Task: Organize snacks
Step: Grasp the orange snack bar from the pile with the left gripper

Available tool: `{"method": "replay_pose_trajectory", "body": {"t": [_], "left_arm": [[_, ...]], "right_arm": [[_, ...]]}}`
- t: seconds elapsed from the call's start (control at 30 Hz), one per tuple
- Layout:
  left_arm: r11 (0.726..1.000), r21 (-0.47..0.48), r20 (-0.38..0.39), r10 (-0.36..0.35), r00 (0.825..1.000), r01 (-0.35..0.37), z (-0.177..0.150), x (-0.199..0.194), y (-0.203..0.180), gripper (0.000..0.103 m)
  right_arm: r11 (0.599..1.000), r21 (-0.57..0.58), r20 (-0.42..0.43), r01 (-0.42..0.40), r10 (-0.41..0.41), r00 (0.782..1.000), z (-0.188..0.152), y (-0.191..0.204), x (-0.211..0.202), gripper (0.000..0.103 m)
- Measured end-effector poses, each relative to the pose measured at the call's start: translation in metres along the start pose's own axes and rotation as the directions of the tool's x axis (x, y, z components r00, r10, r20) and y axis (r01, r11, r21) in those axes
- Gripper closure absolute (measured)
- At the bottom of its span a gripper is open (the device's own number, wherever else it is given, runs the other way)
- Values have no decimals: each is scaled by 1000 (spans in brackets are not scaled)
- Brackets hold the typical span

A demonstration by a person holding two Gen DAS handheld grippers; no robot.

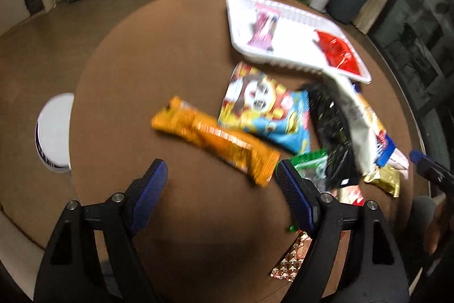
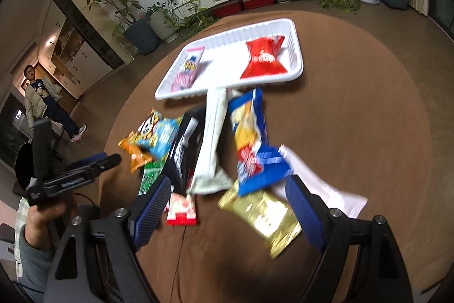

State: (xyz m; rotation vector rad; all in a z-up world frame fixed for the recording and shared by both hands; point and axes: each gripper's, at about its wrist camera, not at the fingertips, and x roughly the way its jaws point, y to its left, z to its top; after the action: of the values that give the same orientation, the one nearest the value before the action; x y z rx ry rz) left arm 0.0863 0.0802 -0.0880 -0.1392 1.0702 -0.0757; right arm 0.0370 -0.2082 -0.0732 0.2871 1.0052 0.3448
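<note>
Both claws empty: left claw (image 1: pixel 221 175) spread above orange packet (image 1: pixel 215 141), right claw (image 2: pixel 227 189) spread over gold packet (image 2: pixel 264 217). White tray (image 2: pixel 295 73) holds just pink and red packets; most snacks remain heaped on table (image 1: pixel 142 75).

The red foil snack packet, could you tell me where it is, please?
The red foil snack packet lies inside the white plastic tray, at its right end in the right wrist view.

- Round brown table (image 2: pixel 354 132), bearing all the snacks.
- White tray (image 2: pixel 298 67) on the far part.
- Loose packets in a heap nearer: orange bar (image 1: pixel 215 141), cartoon bag (image 1: pixel 264 110), black pack (image 2: pixel 184 149), gold pouch (image 2: pixel 264 217).
</note>
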Motion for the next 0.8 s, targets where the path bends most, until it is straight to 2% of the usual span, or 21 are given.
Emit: {"method": "replay_pose_trajectory", "body": {"t": [0.23,0.43,0.57,0.67,0.73,0.8], "left_arm": [[997,-41,20,73,997,-72,10,13,2,24],[994,-14,-44,103,994,-104,25,36,-2,24],[992,10,-58,125,991,-124,30,44,2,26],[990,16,-53,138,989,-137,32,46,9,42],[990,9,-49,138,989,-137,33,42,18,58],[989,15,-49,146,988,-145,34,42,21,64]], "right_arm": [[1000,-2,0,6,-6,1000,-15,6,1,18],[1000,-6,2,7,-7,1000,-17,7,3,18],[1000,-13,0,8,-8,1000,-18,9,4,18],[1000,-22,1,16,-16,1000,-18,10,4,18],[999,-29,4,21,-21,1000,-18,11,4,18],[999,-34,5,26,-25,1000,-17,11,4,18]]}}
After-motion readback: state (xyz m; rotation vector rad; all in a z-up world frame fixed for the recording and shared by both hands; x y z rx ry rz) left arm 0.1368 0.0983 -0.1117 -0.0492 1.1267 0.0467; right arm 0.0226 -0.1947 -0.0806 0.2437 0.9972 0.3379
